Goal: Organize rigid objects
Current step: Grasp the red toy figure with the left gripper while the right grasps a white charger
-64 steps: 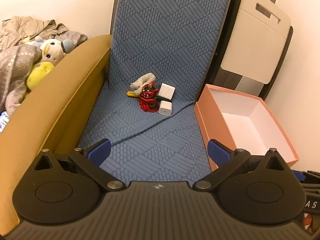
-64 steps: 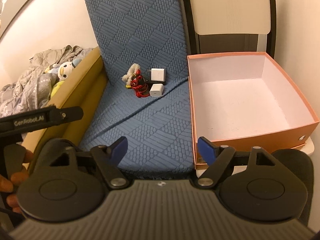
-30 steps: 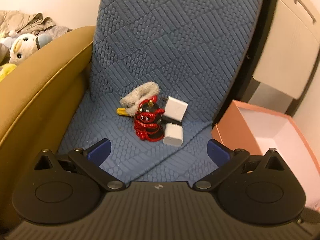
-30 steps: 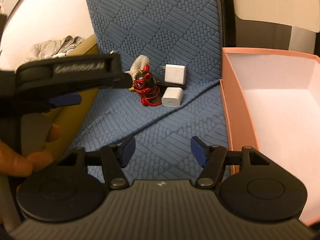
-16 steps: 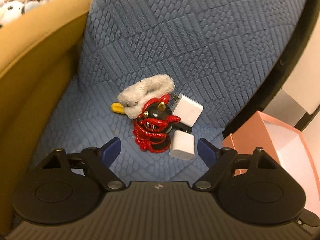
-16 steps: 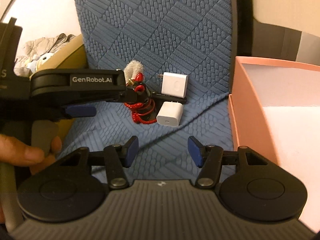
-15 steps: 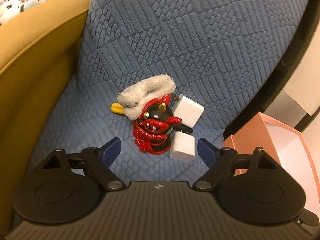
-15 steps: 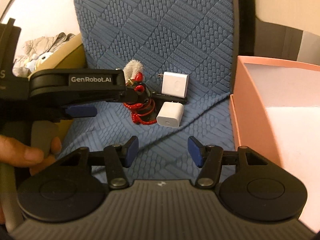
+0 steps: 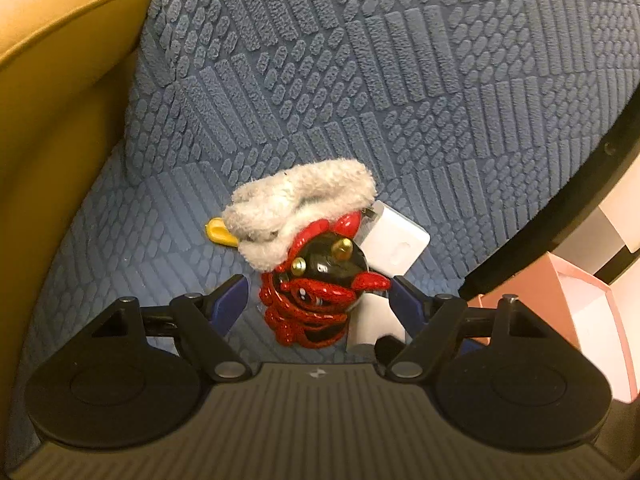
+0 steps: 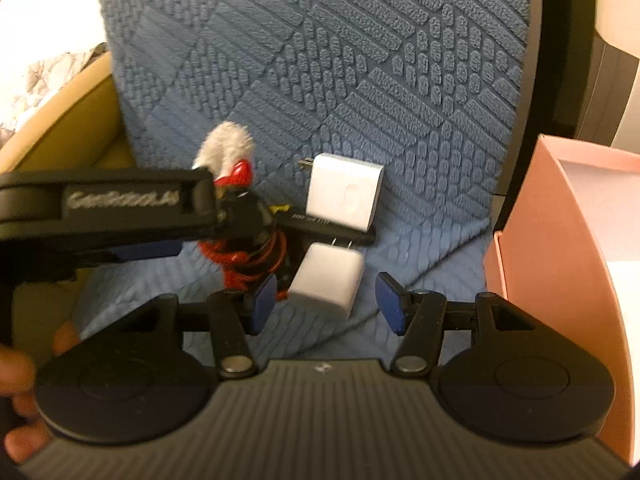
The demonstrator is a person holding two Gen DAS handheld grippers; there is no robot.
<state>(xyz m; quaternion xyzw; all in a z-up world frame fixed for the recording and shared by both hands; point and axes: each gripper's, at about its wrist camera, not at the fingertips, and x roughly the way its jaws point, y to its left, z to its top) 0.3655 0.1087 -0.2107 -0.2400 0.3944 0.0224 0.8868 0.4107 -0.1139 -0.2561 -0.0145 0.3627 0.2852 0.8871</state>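
Observation:
A red and black figurine point(image 9: 320, 296) lies on the blue seat cushion point(image 9: 360, 80), under a white fluffy toy point(image 9: 296, 208). My left gripper point(image 9: 318, 294) straddles the figurine and its jaws are closing, with a small gap still at each pad. A large white charger point(image 9: 394, 246) and a small white charger point(image 9: 372, 322) lie just right of the figurine. In the right wrist view the small charger point(image 10: 326, 276) sits between the tips of my right gripper point(image 10: 326, 298), which is open and not touching it. The large charger point(image 10: 344, 190) stands behind. The left gripper's body point(image 10: 120, 204) hides part of the figurine point(image 10: 248, 256).
An open pink box point(image 10: 560, 240) with a white inside stands right of the seat, its wall point(image 9: 560, 292) close to both grippers. A yellow piece point(image 9: 218, 232) pokes out beside the fluffy toy. A mustard armrest point(image 9: 60, 80) borders the left. A hand point(image 10: 16, 380) holds the left gripper.
Both grippers moved forward and down toward the pile. The left jaws narrowed and now flank the figurine. The right gripper came up to the small charger.

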